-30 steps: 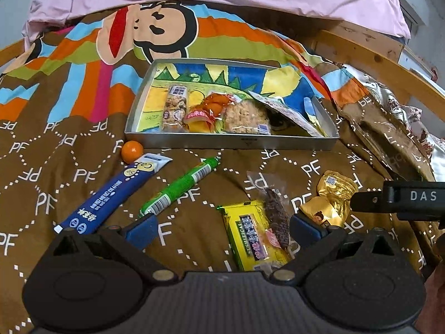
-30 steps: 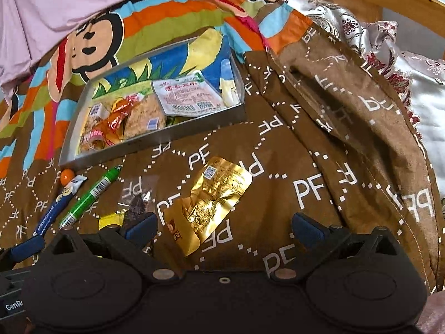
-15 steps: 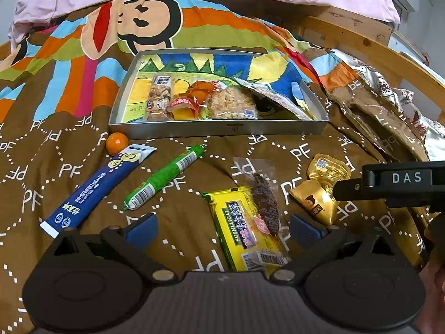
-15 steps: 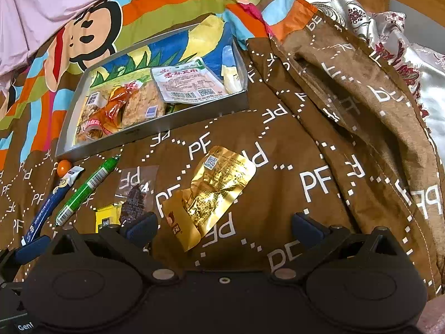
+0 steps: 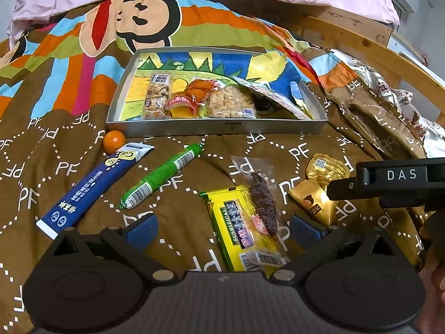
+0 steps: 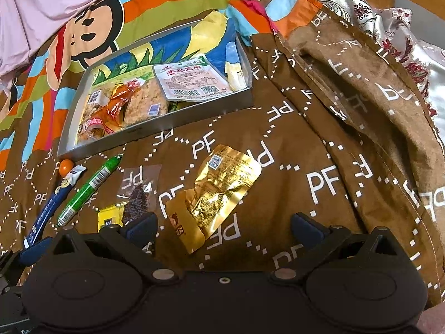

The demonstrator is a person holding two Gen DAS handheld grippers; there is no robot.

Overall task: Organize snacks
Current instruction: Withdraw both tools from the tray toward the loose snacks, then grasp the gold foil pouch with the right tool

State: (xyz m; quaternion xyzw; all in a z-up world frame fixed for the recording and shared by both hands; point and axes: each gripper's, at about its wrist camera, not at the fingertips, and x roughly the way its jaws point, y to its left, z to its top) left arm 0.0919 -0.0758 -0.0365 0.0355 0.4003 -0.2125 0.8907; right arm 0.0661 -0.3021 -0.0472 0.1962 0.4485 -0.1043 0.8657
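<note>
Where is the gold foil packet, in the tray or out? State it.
Out. The gold foil packet lies on the brown bedspread, apart from the metal tray, between the right gripper's open jaws.

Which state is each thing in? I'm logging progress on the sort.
Tray: partly filled with snacks.
Gold pouch: on blanket, crumpled, between open right gripper fingers.
Yellow bar: on blanket, under clear packet.
Left gripper: open, empty.

Even, soft indoor light fills both views, with only faint shadows. Glare glints off the gold foil packet [image 6: 219,192] at centre frame. Fisheye bending curves the edges, and the corners go black.
</note>
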